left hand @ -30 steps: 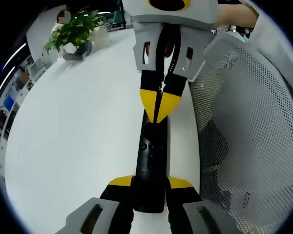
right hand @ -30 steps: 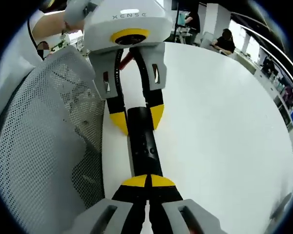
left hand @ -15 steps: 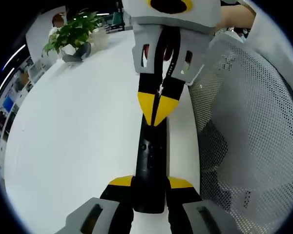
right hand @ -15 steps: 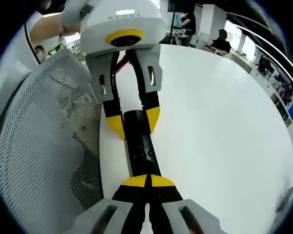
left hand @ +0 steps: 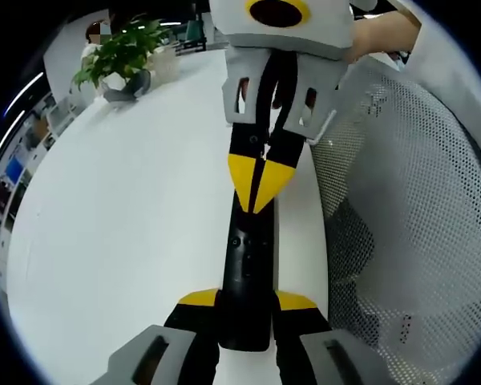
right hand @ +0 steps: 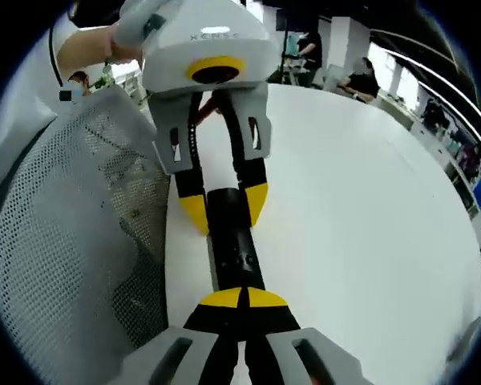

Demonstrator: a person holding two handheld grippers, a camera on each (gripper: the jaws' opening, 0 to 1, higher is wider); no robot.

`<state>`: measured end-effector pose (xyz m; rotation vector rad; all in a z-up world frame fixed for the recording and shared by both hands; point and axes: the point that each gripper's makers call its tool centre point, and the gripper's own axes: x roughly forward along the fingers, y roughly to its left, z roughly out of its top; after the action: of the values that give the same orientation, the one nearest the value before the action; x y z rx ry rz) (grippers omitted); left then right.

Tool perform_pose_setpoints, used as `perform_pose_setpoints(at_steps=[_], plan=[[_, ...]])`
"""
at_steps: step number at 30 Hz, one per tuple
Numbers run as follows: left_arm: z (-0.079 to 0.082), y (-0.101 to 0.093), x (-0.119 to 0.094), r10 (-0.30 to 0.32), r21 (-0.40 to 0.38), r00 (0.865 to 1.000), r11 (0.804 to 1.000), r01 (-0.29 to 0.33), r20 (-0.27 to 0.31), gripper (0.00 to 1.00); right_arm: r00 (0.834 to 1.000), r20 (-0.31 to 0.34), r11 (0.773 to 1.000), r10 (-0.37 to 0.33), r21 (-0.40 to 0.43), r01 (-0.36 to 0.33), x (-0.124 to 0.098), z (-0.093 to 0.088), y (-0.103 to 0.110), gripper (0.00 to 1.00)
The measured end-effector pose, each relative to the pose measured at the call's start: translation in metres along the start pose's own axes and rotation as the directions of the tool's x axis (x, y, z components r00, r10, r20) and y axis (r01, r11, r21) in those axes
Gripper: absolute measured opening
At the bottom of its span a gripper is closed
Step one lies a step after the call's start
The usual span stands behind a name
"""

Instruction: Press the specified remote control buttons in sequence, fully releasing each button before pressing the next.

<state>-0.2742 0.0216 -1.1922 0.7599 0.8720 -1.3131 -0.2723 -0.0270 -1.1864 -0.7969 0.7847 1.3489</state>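
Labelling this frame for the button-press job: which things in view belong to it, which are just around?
In the job:
- remote control, black, on the white table
- left gripper, shut on the remote's end
- right gripper, tips together over the remote's buttons

Just around:
- mesh chair back
- potted plant
- people seated far off

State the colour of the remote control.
Black; the remote control shows best in the left gripper view.

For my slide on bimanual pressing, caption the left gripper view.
Left gripper clamps black remote; right gripper, shut, presses its far end.
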Motion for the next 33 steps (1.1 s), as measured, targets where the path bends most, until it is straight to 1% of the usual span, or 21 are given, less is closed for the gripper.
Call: perform_pose_setpoints(at_steps=[4,5,7,10,11,14,16,18,21,25,29,30,33], plan=[[0.000,0.000,0.000,0.002,0.009,1.000,1.000,-0.002,-0.007,0.24,0.997,-0.083,0.992,0.001,-0.130,-0.011,0.002,0.001,0.001,0.00],[0.001,-0.001,0.001,0.002,0.016,1.000,1.000,-0.002,-0.015,0.24,0.993,-0.116,0.988,0.000,-0.151,-0.018,0.003,0.001,0.002,0.00],[0.001,0.000,0.001,-0.002,0.018,1.000,1.000,0.002,-0.022,0.24,0.988,-0.153,0.996,-0.002,-0.087,-0.012,0.003,0.001,0.001,0.00],[0.000,0.000,0.001,-0.005,0.019,1.000,1.000,0.005,-0.023,0.24,0.992,-0.129,0.999,0.010,-0.029,-0.014,0.003,0.003,0.000,0.00],[0.000,0.000,0.001,-0.004,0.022,1.000,1.000,0.005,-0.021,0.24,0.994,-0.108,1.000,0.014,0.006,-0.014,0.003,0.004,0.000,0.00],[0.000,0.000,0.000,-0.004,0.019,1.000,1.000,0.004,-0.009,0.24,1.000,-0.029,0.999,0.006,0.035,-0.005,0.000,0.006,0.000,0.00],[0.000,0.000,0.000,-0.003,0.014,1.000,1.000,0.003,-0.002,0.24,0.999,0.032,0.995,-0.010,0.100,0.006,-0.001,0.006,-0.001,0.00],[0.000,0.000,0.000,-0.001,0.011,1.000,1.000,0.001,-0.002,0.24,0.998,0.063,0.994,-0.014,0.113,0.007,-0.002,0.005,-0.002,0.00],[0.000,0.000,0.001,0.003,0.007,1.000,1.000,-0.002,-0.010,0.24,0.998,0.061,0.994,-0.010,0.108,0.003,-0.001,0.004,-0.003,0.00],[0.000,0.000,0.001,0.002,0.009,1.000,1.000,-0.002,-0.029,0.24,0.997,0.077,0.995,-0.007,0.101,-0.001,0.000,0.012,-0.002,0.00],[0.000,0.000,0.001,0.000,0.012,0.999,1.000,0.001,-0.035,0.24,0.999,0.052,0.999,0.015,0.049,-0.018,0.006,0.014,0.001,0.00],[0.000,0.000,0.001,0.000,0.012,0.999,1.000,0.001,-0.033,0.24,0.999,0.045,1.000,0.006,0.024,-0.007,0.006,0.014,0.000,0.00],[0.000,0.000,0.001,0.000,0.009,1.000,1.000,0.000,-0.030,0.24,1.000,0.026,1.000,0.012,-0.001,-0.012,0.006,0.013,0.001,0.00]])
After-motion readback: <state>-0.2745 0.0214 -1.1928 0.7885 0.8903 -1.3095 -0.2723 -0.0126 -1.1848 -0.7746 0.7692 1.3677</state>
